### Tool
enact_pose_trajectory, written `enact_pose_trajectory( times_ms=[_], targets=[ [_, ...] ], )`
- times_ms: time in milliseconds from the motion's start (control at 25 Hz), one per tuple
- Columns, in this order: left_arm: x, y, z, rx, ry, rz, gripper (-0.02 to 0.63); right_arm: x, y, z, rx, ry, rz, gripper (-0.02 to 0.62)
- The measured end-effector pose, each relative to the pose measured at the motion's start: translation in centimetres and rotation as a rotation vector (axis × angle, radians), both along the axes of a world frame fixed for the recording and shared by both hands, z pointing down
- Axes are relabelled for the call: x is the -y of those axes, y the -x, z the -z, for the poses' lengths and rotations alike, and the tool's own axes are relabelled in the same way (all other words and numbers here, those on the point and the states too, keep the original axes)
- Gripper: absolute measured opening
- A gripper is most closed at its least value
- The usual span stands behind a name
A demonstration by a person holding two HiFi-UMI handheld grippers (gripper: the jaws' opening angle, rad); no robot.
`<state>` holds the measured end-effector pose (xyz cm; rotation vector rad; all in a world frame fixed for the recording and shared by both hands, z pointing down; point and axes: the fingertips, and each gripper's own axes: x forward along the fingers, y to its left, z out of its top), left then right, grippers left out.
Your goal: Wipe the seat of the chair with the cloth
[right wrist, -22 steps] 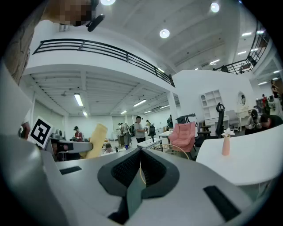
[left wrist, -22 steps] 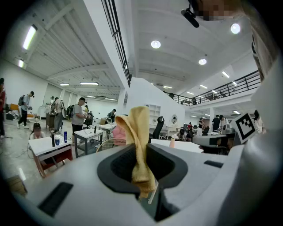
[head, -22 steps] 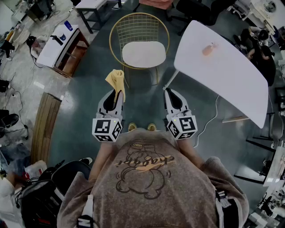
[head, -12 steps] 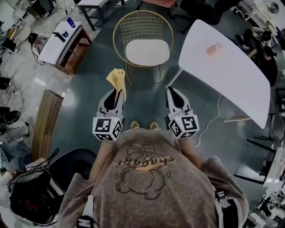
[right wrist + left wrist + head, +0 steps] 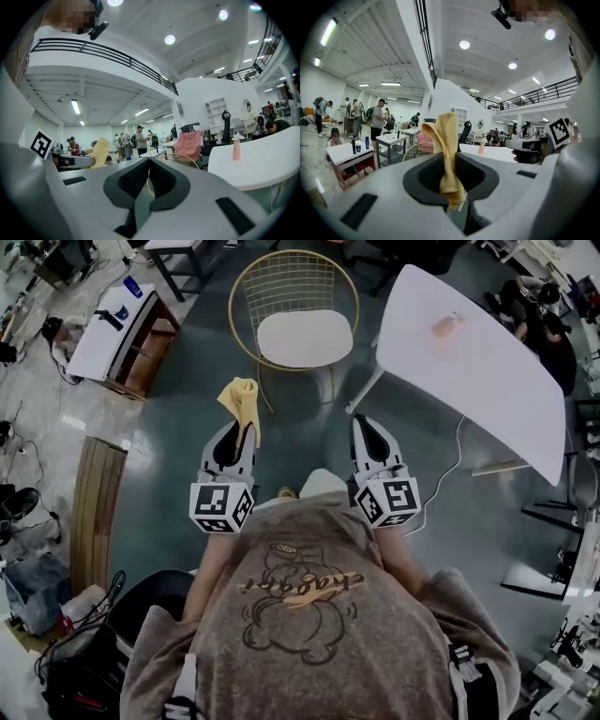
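Observation:
A gold wire chair (image 5: 295, 306) with a white seat pad (image 5: 304, 337) stands on the floor ahead of me. My left gripper (image 5: 240, 435) is shut on a yellow cloth (image 5: 242, 401), which sticks up from the jaws (image 5: 446, 140). The cloth is short of the chair, near its front left edge. My right gripper (image 5: 366, 432) is shut with nothing in it, level with the left one and below the chair's front right. In the right gripper view the chair's gold rim (image 5: 183, 158) shows just past the shut jaws.
A white table (image 5: 469, 371) with a pink vase (image 5: 445, 326) stands right of the chair. A white-topped trolley (image 5: 117, 329) is at the left, a wooden bench (image 5: 97, 512) beside it. People sit at the far right. Bags (image 5: 80, 681) lie at my lower left.
The chair and table have slid slightly up the head view and the floor items at the lower left have shifted. Both grippers keep their pose; the cloth stays gripped.

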<state>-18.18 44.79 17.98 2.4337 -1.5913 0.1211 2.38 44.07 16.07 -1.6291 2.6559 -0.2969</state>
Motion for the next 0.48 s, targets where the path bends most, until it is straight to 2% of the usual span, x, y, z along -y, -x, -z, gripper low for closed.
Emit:
enact_pose_trajectory(
  times_ms=[480],
  targets=[
    [3.4, 0.5, -1.1, -0.005, -0.009, -0.049, 0.075, 2.2, 0.3, -1.9, -0.014, 0.012, -0.049, 0.028]
  ],
)
